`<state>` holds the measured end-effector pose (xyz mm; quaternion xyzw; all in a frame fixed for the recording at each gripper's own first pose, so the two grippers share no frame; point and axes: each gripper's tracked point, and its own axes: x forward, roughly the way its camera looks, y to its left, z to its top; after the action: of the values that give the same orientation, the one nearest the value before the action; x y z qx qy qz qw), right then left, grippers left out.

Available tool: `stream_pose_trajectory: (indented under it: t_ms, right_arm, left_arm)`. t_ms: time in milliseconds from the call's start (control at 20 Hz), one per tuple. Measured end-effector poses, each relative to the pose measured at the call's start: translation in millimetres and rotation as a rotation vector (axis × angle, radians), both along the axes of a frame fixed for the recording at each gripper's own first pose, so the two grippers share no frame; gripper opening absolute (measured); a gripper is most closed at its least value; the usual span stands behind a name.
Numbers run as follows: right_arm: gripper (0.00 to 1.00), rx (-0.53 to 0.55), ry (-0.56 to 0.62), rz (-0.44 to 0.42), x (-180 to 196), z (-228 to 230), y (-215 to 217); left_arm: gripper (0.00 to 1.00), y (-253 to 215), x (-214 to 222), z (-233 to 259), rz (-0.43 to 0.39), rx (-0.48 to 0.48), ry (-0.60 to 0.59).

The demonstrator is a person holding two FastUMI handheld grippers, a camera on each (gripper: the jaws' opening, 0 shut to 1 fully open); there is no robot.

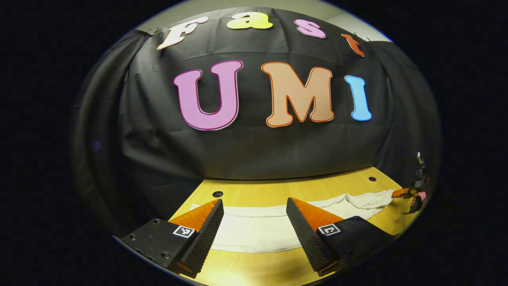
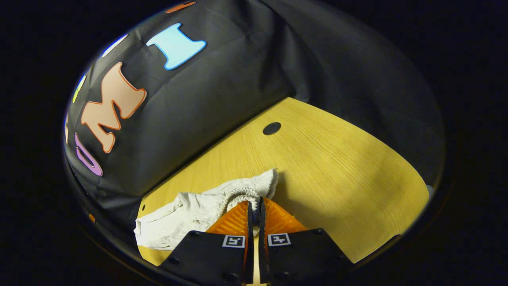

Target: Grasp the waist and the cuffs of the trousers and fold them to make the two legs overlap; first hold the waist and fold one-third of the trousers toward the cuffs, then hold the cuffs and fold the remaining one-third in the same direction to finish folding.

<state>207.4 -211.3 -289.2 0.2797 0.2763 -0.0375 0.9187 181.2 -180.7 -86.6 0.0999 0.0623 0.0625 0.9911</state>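
Observation:
White trousers [image 1: 258, 228] lie stretched left to right across the yellow wooden table [image 1: 278, 186]. My left gripper [image 1: 254, 200] hovers open above their left part, one finger on each side of a stretch of flat cloth, with nothing held. At the far right, the right gripper [image 1: 408, 194] meets the bunched end of the trousers. In the right gripper view, my right gripper [image 2: 254, 203] is shut on the gathered elastic waist [image 2: 242, 194] of the trousers [image 2: 186, 218], and the cloth trails off to the left, crumpled.
The black cloth wall [image 1: 254, 151] stands close behind the table's far edge. Round holes sit in the tabletop near its back corners [image 1: 217, 194] [image 1: 372, 178] [image 2: 272, 128]. Bare wood [image 2: 337, 171] spreads to the right of the waist.

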Motion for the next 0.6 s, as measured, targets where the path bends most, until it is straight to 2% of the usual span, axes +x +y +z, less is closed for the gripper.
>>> stream_pose_trajectory:
  t_ms: [200, 250, 300, 450, 600]
  right_arm:
    - [0.06, -0.044, -0.085, 0.011, -5.0, 53.3, 11.0]
    - [0.02, -0.063, -0.11, 0.009, -7.5, 64.6, 23.3]
    - [0.07, -0.078, -0.135, 0.01, -9.2, 78.0, 32.9]
    - [0.07, -0.098, -0.209, 0.037, -11.5, 118.2, 79.7]
    - [0.07, -0.114, -0.283, 0.089, -9.7, 155.6, 144.7]
  left_arm:
    - [0.96, 17.8, -3.5, 5.0, -0.012, -0.009, -0.015]
    - [0.96, 21.9, -4.8, 5.7, -0.019, -0.011, -0.017]
    - [0.96, 27.1, -3.8, 6.1, -0.027, -0.015, -0.02]
    - [0.96, 45.7, -3.0, 4.0, -0.056, -0.044, -0.019]
    - [0.96, 71.4, -0.2, 1.5, -0.079, -0.076, -0.018]
